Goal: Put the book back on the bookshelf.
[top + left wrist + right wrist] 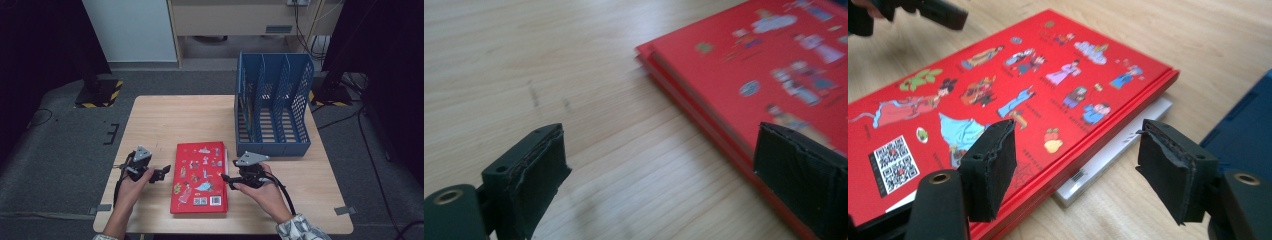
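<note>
Step in hand, as I judge it: the approach to the red book (pixel 200 177), which lies flat on the tabletop (pixel 165 117) near my edge, a thinner white book (pixel 1118 150) under it and poking out on the right. The blue file rack (pixel 272 107) stands just beyond, probably the destination.

My right gripper (pixel 226 178) sits at the book's right edge, jaws partly open and straddling the red cover's border; the pads press on nothing. My left gripper (pixel 164 172) hovers at the left edge, jaws wide, holding nothing, one pad over the cover's rim.

Next move calls for getting a jaw under the cover edge before closing.
</note>
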Demonstrator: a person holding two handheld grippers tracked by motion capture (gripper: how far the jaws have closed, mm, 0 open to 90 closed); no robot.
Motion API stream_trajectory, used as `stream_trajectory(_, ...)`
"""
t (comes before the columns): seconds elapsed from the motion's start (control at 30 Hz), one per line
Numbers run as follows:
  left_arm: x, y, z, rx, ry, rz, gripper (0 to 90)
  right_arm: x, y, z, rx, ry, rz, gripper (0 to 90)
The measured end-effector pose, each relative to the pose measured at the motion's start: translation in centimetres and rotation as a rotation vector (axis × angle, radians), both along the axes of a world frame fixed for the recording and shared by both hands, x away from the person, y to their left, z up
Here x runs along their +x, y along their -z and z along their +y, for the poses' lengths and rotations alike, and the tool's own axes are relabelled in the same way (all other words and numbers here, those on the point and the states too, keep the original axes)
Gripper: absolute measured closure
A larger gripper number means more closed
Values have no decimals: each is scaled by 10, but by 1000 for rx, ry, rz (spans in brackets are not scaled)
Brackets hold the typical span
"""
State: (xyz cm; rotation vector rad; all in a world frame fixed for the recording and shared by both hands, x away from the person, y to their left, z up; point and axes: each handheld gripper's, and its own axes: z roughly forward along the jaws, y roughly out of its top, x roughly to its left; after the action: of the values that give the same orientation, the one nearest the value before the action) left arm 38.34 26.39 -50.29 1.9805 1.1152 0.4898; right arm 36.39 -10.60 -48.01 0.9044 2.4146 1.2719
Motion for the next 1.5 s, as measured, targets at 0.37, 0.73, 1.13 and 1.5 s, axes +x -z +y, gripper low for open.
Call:
stream_trajectory(0.37, 1, 7, -34, -30, 117, 46, 68, -4, 14, 16, -30, -45, 49, 271)
stream_trajectory(0.73, 2, 13, -43, -64, 166, 114, 84, -3, 23, 24, -49, -61, 91, 185)
stream_trajectory(1.13, 4, 17, -46, -120, 205, 177, 70, -2, 27, 29, -47, -63, 110, 144)
stream_trajectory(1.5, 5, 12, -50, -109, 192, 143, 114, 3, 32, 27, -20, -35, 156, 73)
